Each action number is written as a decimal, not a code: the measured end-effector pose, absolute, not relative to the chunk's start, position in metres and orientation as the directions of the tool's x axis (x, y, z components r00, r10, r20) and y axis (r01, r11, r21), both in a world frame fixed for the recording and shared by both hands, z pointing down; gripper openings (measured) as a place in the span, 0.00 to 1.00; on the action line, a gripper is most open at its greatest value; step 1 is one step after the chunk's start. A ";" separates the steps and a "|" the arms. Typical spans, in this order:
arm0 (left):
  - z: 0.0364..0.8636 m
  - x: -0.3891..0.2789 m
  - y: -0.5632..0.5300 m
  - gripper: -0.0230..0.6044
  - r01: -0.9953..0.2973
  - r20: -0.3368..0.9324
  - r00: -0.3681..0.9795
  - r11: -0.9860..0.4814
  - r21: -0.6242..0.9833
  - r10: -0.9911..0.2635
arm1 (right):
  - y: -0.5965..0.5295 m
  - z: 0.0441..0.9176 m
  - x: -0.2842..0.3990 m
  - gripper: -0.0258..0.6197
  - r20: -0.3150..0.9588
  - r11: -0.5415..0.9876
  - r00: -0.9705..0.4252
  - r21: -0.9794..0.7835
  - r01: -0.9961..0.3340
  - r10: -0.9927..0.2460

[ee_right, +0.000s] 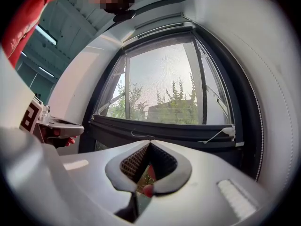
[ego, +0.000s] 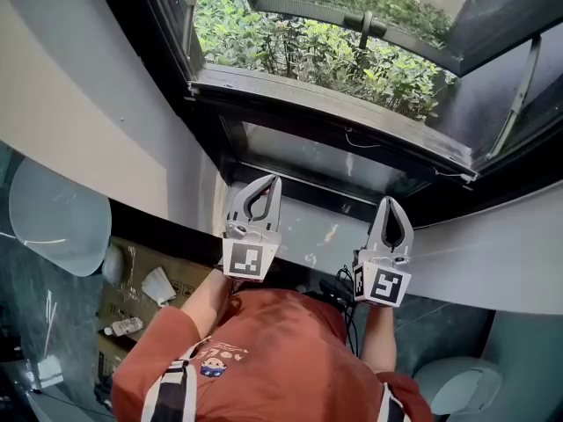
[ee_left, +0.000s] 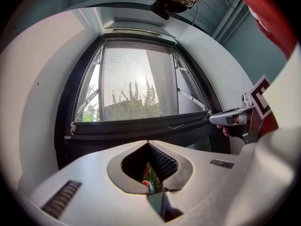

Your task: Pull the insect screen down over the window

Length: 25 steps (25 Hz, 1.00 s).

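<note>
The window has a dark frame (ego: 334, 130) set in a curved white wall. In the left gripper view a fine mesh screen (ee_left: 136, 74) covers the pane, ending at a dark bottom bar (ee_left: 141, 122) with a thin cord (ee_left: 175, 125). In the right gripper view the same bar (ee_right: 160, 128) carries a cord loop (ee_right: 141, 136) and a white tab (ee_right: 229, 131). My left gripper (ego: 274, 181) and right gripper (ego: 391, 202) point at the frame's lower part, side by side and short of the bar. Both are shut with nothing between their tips (ee_left: 148, 143) (ee_right: 149, 143).
Green shrubs (ego: 308, 51) lie outside below an outward-tilted sash (ego: 493, 33). The white wall (ego: 79, 112) curves round on both sides of the window. On the floor at left are a white rounded lid (ego: 53, 218), a cardboard box (ego: 145, 280) and a small bottle (ego: 123, 326).
</note>
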<state>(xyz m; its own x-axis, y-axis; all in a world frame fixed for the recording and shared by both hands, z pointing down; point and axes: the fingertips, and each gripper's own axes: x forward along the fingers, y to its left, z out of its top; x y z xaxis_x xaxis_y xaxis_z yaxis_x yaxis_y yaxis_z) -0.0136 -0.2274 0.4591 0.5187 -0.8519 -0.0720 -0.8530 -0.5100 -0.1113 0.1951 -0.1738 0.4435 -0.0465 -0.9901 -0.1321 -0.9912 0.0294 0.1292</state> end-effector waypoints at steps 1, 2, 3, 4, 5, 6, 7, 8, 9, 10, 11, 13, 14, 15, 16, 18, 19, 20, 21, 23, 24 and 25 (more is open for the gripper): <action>0.460 -0.013 -0.227 0.04 -0.853 -0.070 0.519 -0.511 -0.111 -0.852 | -0.174 0.443 0.196 0.06 -0.134 0.026 -0.043 0.129 -0.991 -0.990; 0.460 -0.013 -0.228 0.04 -0.853 -0.069 0.519 -0.511 -0.109 -0.852 | -0.174 0.442 0.196 0.06 -0.135 0.024 -0.041 0.129 -0.991 -0.990; 0.460 -0.013 -0.228 0.05 -0.853 -0.068 0.519 -0.511 -0.106 -0.852 | -0.174 0.442 0.197 0.06 -0.136 0.022 -0.041 0.133 -0.991 -0.990; 0.460 -0.012 -0.227 0.05 -0.854 -0.068 0.518 -0.510 -0.103 -0.853 | -0.173 0.442 0.197 0.06 -0.137 0.022 -0.040 0.136 -0.990 -0.990; 0.460 -0.012 -0.227 0.05 -0.854 -0.068 0.518 -0.510 -0.103 -0.853 | -0.173 0.442 0.198 0.06 -0.137 0.021 -0.040 0.135 -0.991 -0.990; 0.460 -0.011 -0.227 0.05 -0.854 -0.068 0.518 -0.510 -0.104 -0.853 | -0.174 0.442 0.198 0.06 -0.135 0.022 -0.040 0.131 -0.991 -0.990; 0.460 -0.011 -0.227 0.05 -0.853 -0.068 0.519 -0.511 -0.106 -0.852 | -0.174 0.443 0.198 0.06 -0.130 0.022 -0.039 0.129 -0.991 -0.991; 0.461 -0.011 -0.227 0.04 -0.853 -0.066 0.519 -0.512 -0.106 -0.852 | -0.175 0.444 0.198 0.06 -0.123 0.023 -0.039 0.130 -0.991 -0.992; 0.461 -0.011 -0.227 0.05 -0.852 -0.064 0.520 -0.512 -0.106 -0.852 | -0.175 0.446 0.198 0.06 -0.117 0.026 -0.041 0.134 -0.991 -0.992; 0.461 -0.010 -0.227 0.05 -0.852 -0.062 0.521 -0.513 -0.106 -0.852 | -0.175 0.447 0.198 0.06 -0.112 0.029 -0.045 0.142 -0.989 -0.993; 0.462 -0.010 -0.227 0.05 -0.851 -0.061 0.521 -0.513 -0.107 -0.851 | -0.175 0.448 0.197 0.06 -0.108 0.033 -0.049 0.150 -0.988 -0.993; 0.461 -0.010 -0.227 0.05 -0.851 -0.062 0.521 -0.513 -0.107 -0.851 | -0.175 0.447 0.196 0.06 -0.108 0.037 -0.054 0.153 -0.988 -0.993; 0.461 -0.010 -0.227 0.05 -0.851 -0.063 0.521 -0.513 -0.107 -0.851 | -0.175 0.447 0.196 0.06 -0.111 0.037 -0.054 0.147 -0.988 -0.992; 0.461 -0.010 -0.227 0.05 -0.852 -0.063 0.521 -0.513 -0.107 -0.851 | -0.175 0.446 0.196 0.06 -0.112 0.037 -0.054 0.144 -0.989 -0.992; 0.461 -0.009 -0.227 0.04 -0.852 -0.064 0.521 -0.513 -0.108 -0.851 | -0.175 0.447 0.196 0.06 -0.110 0.038 -0.054 0.147 -0.988 -0.992; 0.461 -0.009 -0.227 0.05 -0.852 -0.064 0.521 -0.513 -0.110 -0.851 | -0.176 0.447 0.197 0.06 -0.107 0.039 -0.055 0.153 -0.988 -0.993; 0.461 -0.009 -0.227 0.05 -0.852 -0.065 0.520 -0.512 -0.109 -0.851 | -0.176 0.447 0.197 0.06 -0.109 0.039 -0.055 0.149 -0.988 -0.993; 0.461 -0.009 -0.228 0.05 -0.852 -0.065 0.520 -0.512 -0.107 -0.852 | -0.176 0.446 0.196 0.06 -0.110 0.039 -0.056 0.147 -0.988 -0.992; 0.461 -0.009 -0.228 0.04 -0.852 -0.064 0.520 -0.512 -0.106 -0.852 | -0.176 0.447 0.197 0.06 -0.109 0.040 -0.056 0.151 -0.988 -0.992; 0.460 -0.009 -0.228 0.05 -0.852 -0.063 0.520 -0.512 -0.110 -0.852 | -0.177 0.447 0.197 0.06 -0.107 0.041 -0.059 0.162 -0.986 -0.993; 0.460 -0.008 -0.228 0.05 -0.851 -0.064 0.521 -0.512 -0.114 -0.851 | -0.177 0.447 0.197 0.06 -0.106 0.042 -0.060 0.165 -0.985 -0.993; 0.460 -0.008 -0.228 0.05 -0.851 -0.065 0.521 -0.512 -0.116 -0.851 | -0.177 0.447 0.198 0.06 -0.106 0.042 -0.061 0.167 -0.985 -0.993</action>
<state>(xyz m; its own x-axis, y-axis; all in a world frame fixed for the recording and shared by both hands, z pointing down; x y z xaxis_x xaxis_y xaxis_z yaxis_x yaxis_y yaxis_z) -0.0079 -0.2285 0.4601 0.5213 -0.8509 -0.0652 -0.8509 -0.5124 -0.1160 0.1978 -0.1769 0.4474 -0.0606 -0.9925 -0.1060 -0.9851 0.0423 0.1665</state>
